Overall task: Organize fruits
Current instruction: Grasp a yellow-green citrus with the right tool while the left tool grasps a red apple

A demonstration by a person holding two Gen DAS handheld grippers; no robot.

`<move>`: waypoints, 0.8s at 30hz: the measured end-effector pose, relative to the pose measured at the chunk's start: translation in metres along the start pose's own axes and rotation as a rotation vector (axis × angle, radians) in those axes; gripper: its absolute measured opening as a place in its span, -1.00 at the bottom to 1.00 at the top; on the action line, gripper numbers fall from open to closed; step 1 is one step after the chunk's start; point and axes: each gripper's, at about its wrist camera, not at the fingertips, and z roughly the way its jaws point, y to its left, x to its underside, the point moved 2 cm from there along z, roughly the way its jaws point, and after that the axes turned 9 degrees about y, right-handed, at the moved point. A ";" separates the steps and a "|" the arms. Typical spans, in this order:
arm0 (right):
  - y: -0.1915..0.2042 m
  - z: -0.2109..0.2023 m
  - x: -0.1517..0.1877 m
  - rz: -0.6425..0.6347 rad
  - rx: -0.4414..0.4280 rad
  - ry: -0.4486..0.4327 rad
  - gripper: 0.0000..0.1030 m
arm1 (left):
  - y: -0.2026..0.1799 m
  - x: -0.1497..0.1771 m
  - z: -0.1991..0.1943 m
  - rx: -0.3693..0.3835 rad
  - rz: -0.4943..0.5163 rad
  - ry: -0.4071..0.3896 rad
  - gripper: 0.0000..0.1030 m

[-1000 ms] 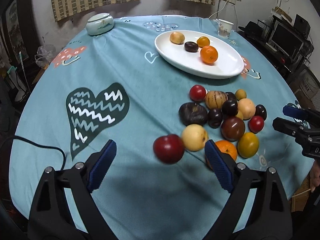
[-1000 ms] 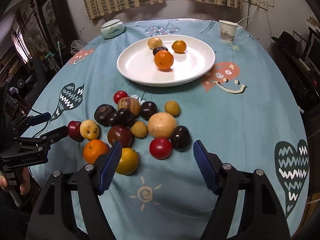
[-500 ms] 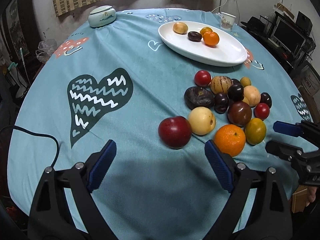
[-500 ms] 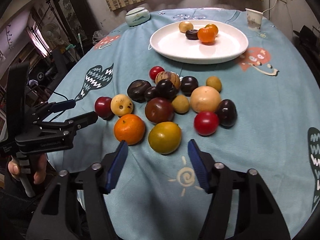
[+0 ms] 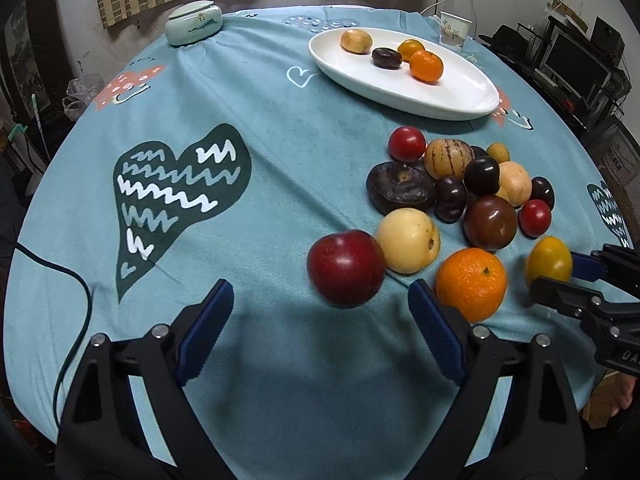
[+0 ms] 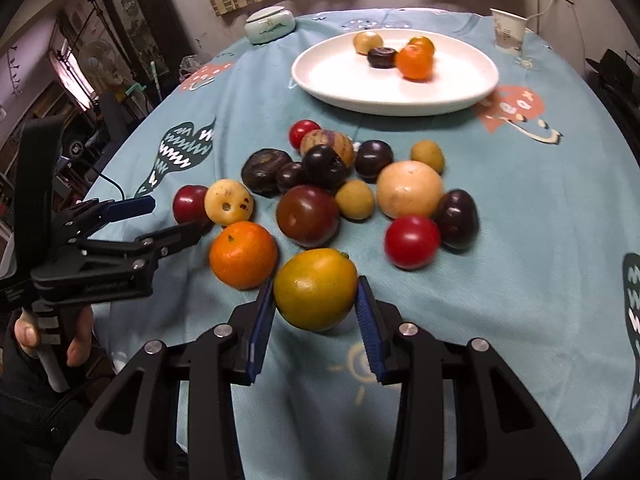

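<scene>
A: Left side first. Where are we?

B: Our left gripper (image 5: 320, 316) is spread wide, nothing between the pads. The red plum (image 5: 346, 267) sits just ahead of the gap, nearer the right pad, not touching either finger. The pale yellow fruit (image 5: 408, 240) is just past it to the right, touching the plum.

A: And the orange?

B: The orange (image 5: 471, 283) sits just outside the right finger's tip. Ahead of that is the rest of the fruit pile (image 5: 464, 184): dark plums, red tomatoes, one striped fruit, all bunched together on the blue tablecloth (image 5: 240, 100).

A: Right side?

B: Our right gripper (image 6: 316, 312) has narrowed around the yellow-orange fruit (image 6: 315, 289). It sits between the blue pads, which look to be against its sides or very close to it. We can't tell whether it's lifted off the cloth.

A: Neighbours?

B: The orange (image 6: 243, 254) is just left of the left finger, close to the held fruit. A red tomato (image 6: 412, 242) lies ahead and to the right, apart from it. The brown-red tomato (image 6: 308, 216) is straight ahead, just beyond.

A: Plate?

B: The white plate (image 6: 340, 76) is far ahead of both claws, well apart from the pile. It carries four fruits: tan, dark, yellow and orange. A paper cup (image 6: 507, 32) stands beyond it on the right.
</scene>
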 end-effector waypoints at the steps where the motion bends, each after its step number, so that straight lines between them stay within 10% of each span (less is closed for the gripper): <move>1: -0.002 0.000 0.001 0.009 0.002 0.003 -0.21 | -0.001 -0.001 0.003 0.010 0.001 0.000 0.60; 7: -0.007 -0.005 0.003 0.037 -0.007 -0.001 -0.21 | -0.006 -0.003 0.013 0.035 0.016 0.003 -0.24; 24: -0.003 -0.026 0.000 0.039 -0.009 -0.061 -0.21 | -0.004 -0.006 -0.040 0.127 -0.008 -0.079 -0.25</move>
